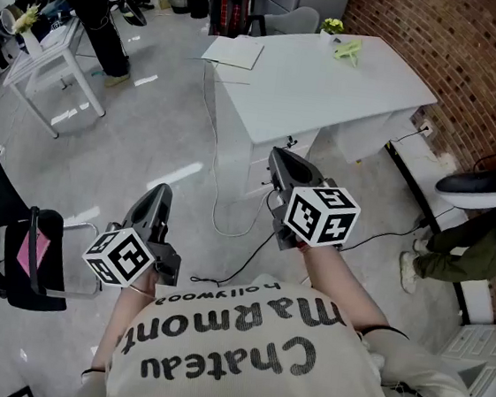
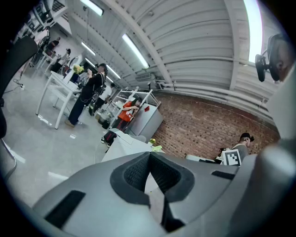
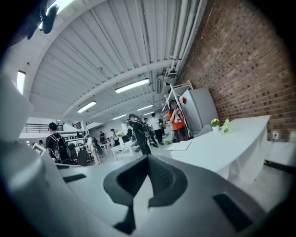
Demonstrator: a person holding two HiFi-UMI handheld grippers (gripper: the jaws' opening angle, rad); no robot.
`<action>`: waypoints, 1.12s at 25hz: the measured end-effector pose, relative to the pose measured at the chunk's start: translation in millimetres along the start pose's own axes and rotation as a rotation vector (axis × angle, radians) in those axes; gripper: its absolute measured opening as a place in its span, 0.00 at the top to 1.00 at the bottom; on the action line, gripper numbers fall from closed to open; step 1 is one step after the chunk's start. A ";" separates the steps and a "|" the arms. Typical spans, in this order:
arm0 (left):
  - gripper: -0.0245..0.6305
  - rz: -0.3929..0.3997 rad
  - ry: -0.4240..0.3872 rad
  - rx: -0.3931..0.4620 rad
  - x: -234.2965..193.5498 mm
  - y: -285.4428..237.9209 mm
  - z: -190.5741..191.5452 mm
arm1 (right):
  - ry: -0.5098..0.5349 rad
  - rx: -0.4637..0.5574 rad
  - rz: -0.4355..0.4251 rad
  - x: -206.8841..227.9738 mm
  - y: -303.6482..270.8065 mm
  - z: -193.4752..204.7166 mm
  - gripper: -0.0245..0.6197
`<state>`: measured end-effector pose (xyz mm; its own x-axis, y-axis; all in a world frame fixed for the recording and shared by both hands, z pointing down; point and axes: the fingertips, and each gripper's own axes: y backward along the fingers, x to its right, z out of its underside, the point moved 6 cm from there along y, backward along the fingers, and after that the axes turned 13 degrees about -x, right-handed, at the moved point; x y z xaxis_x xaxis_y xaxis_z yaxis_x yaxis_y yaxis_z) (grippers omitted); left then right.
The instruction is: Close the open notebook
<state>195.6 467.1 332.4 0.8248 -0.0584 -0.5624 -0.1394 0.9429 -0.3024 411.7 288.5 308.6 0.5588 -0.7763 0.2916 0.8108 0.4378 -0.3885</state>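
The open notebook [image 1: 233, 52] lies flat with pale pages at the far left corner of the white table [image 1: 331, 96], well ahead of both grippers. In the right gripper view the notebook [image 3: 180, 146] shows on the table's near end. My left gripper [image 1: 161, 194] hangs over the grey floor, low and left of the table, jaws shut with nothing between them [image 2: 149, 155]. My right gripper [image 1: 278, 155] is held higher, short of the table's front edge, also shut and empty [image 3: 148, 158]. Neither gripper touches the notebook.
A small potted plant [image 1: 333, 25] and a green object [image 1: 348, 50] stand at the table's far end, a grey chair [image 1: 295, 21] behind it. Cables [image 1: 227, 226] trail on the floor. A black chair [image 1: 3, 236] is at left, a seated person's legs [image 1: 456, 248] at right by the brick wall.
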 end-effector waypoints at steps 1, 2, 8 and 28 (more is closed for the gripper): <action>0.96 -0.004 0.000 -0.001 -2.2 -1.5 -0.6 | 0.006 -0.004 -0.005 0.5 -3.5 0.1 0.96; 0.96 -0.008 0.000 -0.002 -4.5 -2.8 -1.3 | 0.010 -0.008 -0.008 1.0 -7.1 0.4 0.96; 0.96 -0.012 0.035 -0.003 -24.2 -3.9 -1.9 | -0.070 -0.078 0.016 7.7 -34.1 7.2 0.96; 0.96 -0.124 0.064 0.060 -95.0 -84.2 -90.0 | -0.141 -0.189 -0.056 63.6 -193.2 -58.1 0.96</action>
<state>79.7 363.8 342.0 0.7970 -0.1946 -0.5718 -0.0038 0.9451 -0.3269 280.5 128.2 351.4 0.5432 -0.7205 0.4312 0.8018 0.2927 -0.5210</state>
